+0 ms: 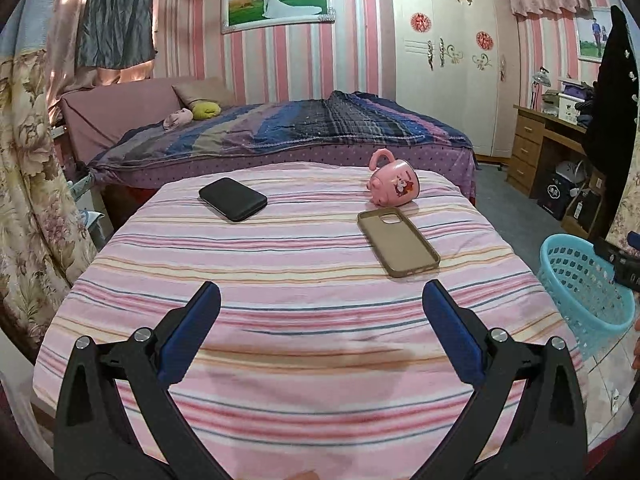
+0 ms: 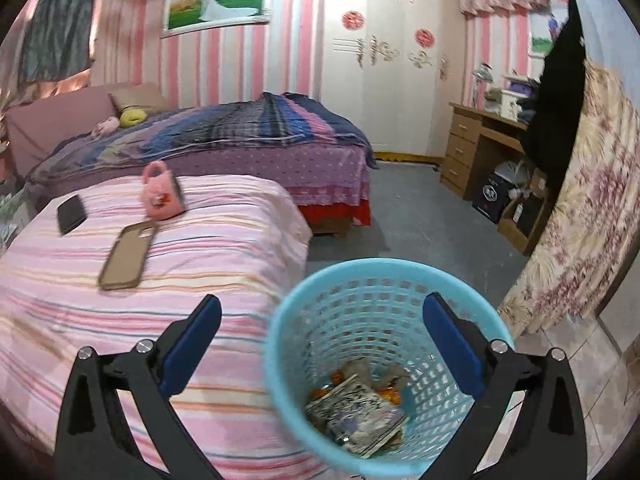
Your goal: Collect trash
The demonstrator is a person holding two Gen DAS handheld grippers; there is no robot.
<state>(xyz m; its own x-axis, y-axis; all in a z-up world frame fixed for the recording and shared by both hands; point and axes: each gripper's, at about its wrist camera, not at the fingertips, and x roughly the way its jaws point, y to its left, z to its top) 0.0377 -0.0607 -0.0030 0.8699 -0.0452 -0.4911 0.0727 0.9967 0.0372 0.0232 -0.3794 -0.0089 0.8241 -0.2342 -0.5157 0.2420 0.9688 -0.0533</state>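
A table draped in a pink striped cloth [image 1: 280,320] is seen near, its near edge cut off by the frame. To its right on the floor stands a light blue mesh wastebasket [image 2: 372,280], partly cropped in the left wrist view. Crumpled wrappers and printed paper [image 2: 356,408] lie at its bottom, blurred and hard to identify. On the cloth, a brown phone case [image 1: 398,242] lies face up, just beside a pink pig mug [image 1: 394,184] tipped on its side; a black phone-like slab [image 1: 233,199] lies farther left. The left gripper [image 1: 321,300] is spread wide over bare cloth, nothing between its pads. The right gripper [image 2: 322,312] is held spread above the basket, empty.
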